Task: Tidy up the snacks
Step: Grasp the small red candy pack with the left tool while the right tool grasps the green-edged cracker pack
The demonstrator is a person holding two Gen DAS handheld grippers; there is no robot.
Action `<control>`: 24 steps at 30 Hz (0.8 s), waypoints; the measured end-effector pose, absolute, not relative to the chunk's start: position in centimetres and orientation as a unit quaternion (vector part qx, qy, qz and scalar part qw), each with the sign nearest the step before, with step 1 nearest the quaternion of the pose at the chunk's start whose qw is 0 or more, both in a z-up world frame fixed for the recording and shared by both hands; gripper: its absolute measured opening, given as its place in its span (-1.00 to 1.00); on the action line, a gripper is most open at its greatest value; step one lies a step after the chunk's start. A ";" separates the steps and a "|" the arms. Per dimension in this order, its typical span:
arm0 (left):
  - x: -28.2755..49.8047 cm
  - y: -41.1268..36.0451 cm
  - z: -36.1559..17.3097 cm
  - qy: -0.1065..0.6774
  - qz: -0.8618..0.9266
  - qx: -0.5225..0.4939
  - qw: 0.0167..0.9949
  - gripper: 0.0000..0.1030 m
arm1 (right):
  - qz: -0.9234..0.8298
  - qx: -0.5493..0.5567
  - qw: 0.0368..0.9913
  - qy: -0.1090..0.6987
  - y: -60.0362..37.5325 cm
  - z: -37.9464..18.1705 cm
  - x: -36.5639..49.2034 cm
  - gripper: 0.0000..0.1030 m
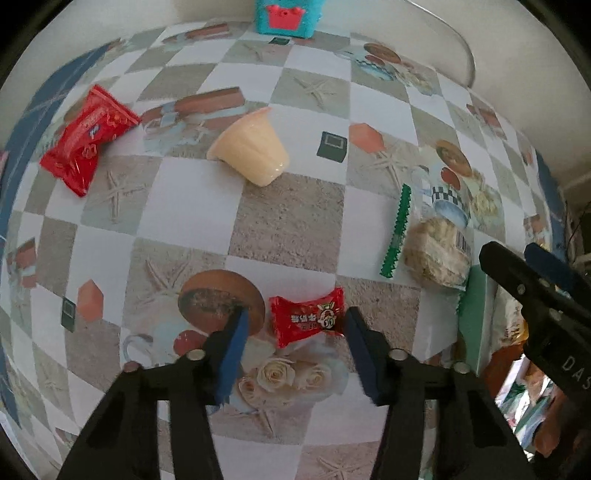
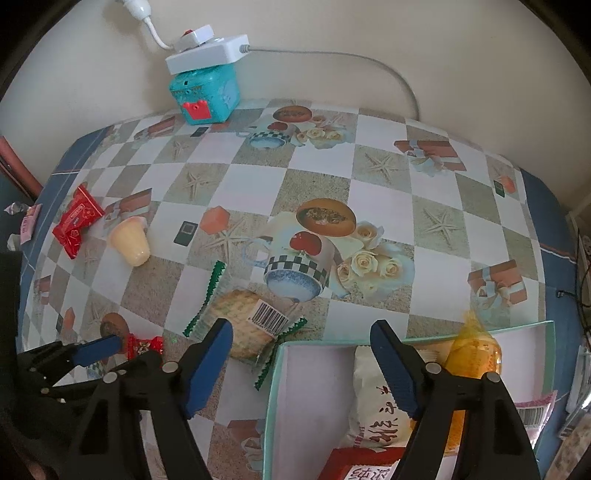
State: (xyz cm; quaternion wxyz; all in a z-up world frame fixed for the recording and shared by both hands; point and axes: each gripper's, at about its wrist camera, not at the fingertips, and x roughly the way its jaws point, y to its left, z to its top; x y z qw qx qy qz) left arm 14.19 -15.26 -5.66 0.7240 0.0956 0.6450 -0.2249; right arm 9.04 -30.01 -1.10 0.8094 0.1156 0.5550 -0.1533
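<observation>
Right wrist view: checkered printed tablecloth (image 2: 314, 192) against cream wall (image 2: 369, 29).

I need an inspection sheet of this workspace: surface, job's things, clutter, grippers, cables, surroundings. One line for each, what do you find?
Surface: table under a checkered printed cloth.
Job's things: small red candy, red packet, jelly cup on its side, wrapped biscuit; green box already holding a white packet and an orange snack.
Clutter: teal toy by the wall, carrying a white power strip.
Grippers: left gripper open, the red candy between its fingers; right gripper open, above the box's edge.
Cables: grey cord along the wall.
Surroundings: cream wall.
</observation>
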 end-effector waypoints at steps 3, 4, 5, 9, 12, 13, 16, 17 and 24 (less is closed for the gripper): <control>14.2 -15.7 -5.6 0.641 -0.229 0.096 0.726 -0.21 | -0.150 0.113 0.809 0.557 -29.9 -1.1 9.2 0.53; 14.2 -15.9 -5.6 0.639 -0.228 0.097 0.728 -0.21 | -0.149 0.111 0.809 0.558 -29.8 -1.2 9.3 0.53; 14.3 -16.0 -5.6 0.637 -0.227 0.095 0.730 -0.26 | -0.147 0.108 0.809 0.559 -29.7 -1.2 9.4 0.53; 15.1 -15.7 -5.4 0.634 -0.212 0.081 0.739 -0.36 | -0.132 0.089 0.809 0.566 -29.0 -1.4 10.1 0.53; 16.0 -15.0 -5.5 0.633 -0.191 0.071 0.747 -0.36 | -0.120 0.080 0.804 0.577 -28.5 -2.0 10.6 0.53; 16.3 -14.6 -5.5 0.632 -0.183 0.066 0.750 -0.36 | -0.114 0.077 0.803 0.580 -28.3 -2.3 10.8 0.53; 17.2 -13.5 -5.6 0.632 -0.166 0.057 0.755 -0.36 | -0.095 0.072 0.797 0.592 -27.7 -3.0 11.3 0.53; 17.5 -13.1 -5.7 0.632 -0.161 0.054 0.756 -0.36 | -0.091 0.066 0.795 0.595 -27.5 -3.2 11.5 0.53; 18.8 -11.3 -6.1 0.634 -0.148 0.036 0.758 -0.36 | -0.061 0.051 0.788 0.611 -26.6 -3.9 12.3 0.53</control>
